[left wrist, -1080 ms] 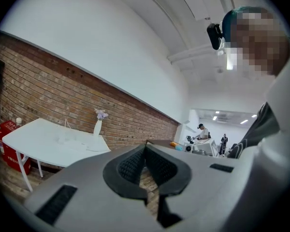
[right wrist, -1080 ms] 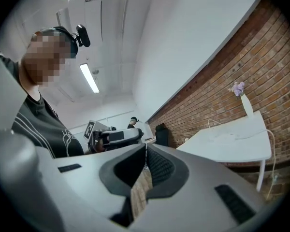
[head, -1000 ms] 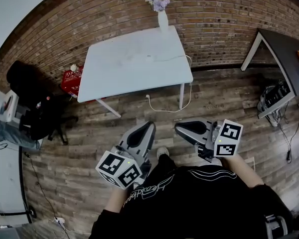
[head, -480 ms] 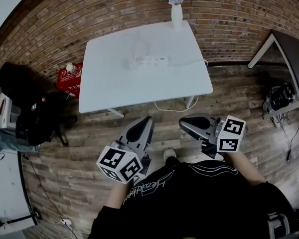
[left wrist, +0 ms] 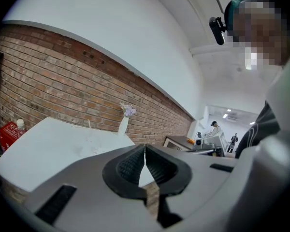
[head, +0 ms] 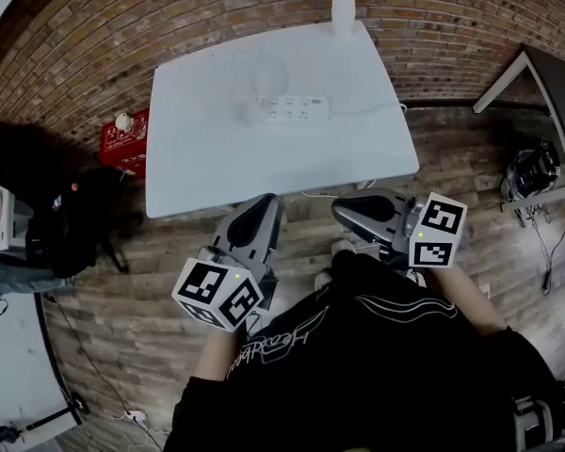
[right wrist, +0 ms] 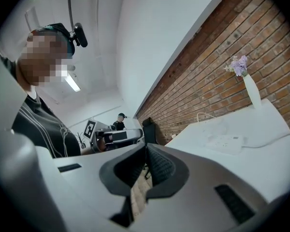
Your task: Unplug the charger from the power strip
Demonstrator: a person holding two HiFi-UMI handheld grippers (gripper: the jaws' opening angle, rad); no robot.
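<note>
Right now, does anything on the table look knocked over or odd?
Nothing stands out: the power strip lies flat on the white table, a cord runs off the right edge, and the vase stands upright.

Lab-like workroom, brick wall [head: 122, 45], plank floor [head: 122, 295], white table [head: 217, 158], gear-laden bench [right wrist: 113, 137] behind
</note>
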